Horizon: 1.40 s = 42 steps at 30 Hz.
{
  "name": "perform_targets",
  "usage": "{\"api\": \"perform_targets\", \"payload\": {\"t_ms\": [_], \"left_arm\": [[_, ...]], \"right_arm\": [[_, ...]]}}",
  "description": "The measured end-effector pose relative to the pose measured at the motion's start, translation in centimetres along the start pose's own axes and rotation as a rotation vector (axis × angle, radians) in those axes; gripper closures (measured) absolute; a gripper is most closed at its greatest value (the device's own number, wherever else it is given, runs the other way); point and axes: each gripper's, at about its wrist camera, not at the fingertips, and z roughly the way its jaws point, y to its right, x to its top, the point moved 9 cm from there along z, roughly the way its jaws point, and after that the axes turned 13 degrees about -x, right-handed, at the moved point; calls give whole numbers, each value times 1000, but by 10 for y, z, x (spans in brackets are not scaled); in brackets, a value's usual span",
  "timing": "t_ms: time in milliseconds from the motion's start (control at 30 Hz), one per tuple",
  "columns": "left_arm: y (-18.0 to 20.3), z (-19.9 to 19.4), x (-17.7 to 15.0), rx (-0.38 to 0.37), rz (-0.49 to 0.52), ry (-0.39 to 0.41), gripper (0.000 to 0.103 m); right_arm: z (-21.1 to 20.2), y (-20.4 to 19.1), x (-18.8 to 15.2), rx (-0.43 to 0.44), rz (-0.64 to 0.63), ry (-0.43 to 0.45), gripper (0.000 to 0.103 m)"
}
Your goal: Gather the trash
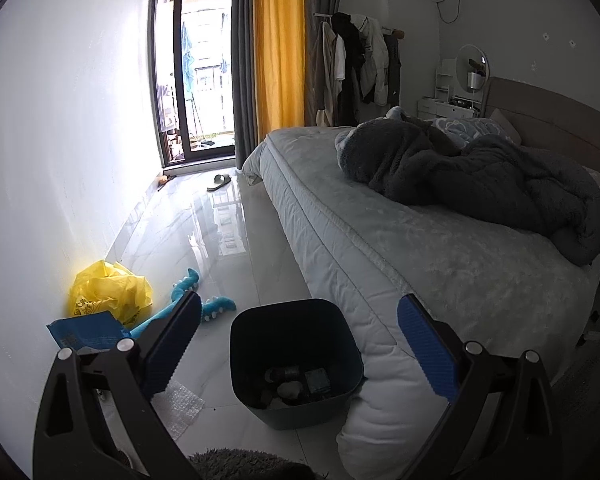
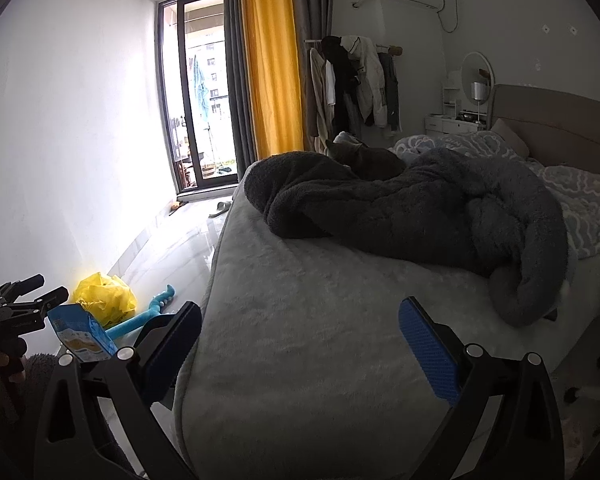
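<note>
Hovering above the bin [image 1: 296, 364], left gripper [image 1: 300, 344] gapes empty

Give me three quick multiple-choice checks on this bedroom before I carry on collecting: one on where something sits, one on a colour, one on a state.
1. Where does the bin stand?
A. on the bed
B. on the floor beside the mattress
C. out by the balcony door

2. What colour is the crumpled plastic bag by the wall?
A. yellow
B. red
C. black

3. How is the left hand-held gripper?
A. shut on a bottle
B. shut on the blue packet
C. open, holding nothing

Answers:
1 B, the bin sits on the tiles against the mattress edge.
2 A, the plastic bag is bright yellow, next to the blue packet and a blue plush toy.
3 C, the left hand-held gripper has its blue pads wide apart, with only the bin seen between them.
</note>
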Motion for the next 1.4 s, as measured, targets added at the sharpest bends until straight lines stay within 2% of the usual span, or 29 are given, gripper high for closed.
{"api": "perform_targets", "payload": {"t_ms": [167,467,1400], "left_arm": [[4,-4,3,-2,17,17,3],[4,-9,5,-9,0,44,3],[6,-13,5,-15,-2,61,3]], "right_arm": [[-1,-9,-1,44,-15,-7,3],[-5,-12,-1,62,-23,2,3],[-5,-12,0,66,-23,4,3]]}}
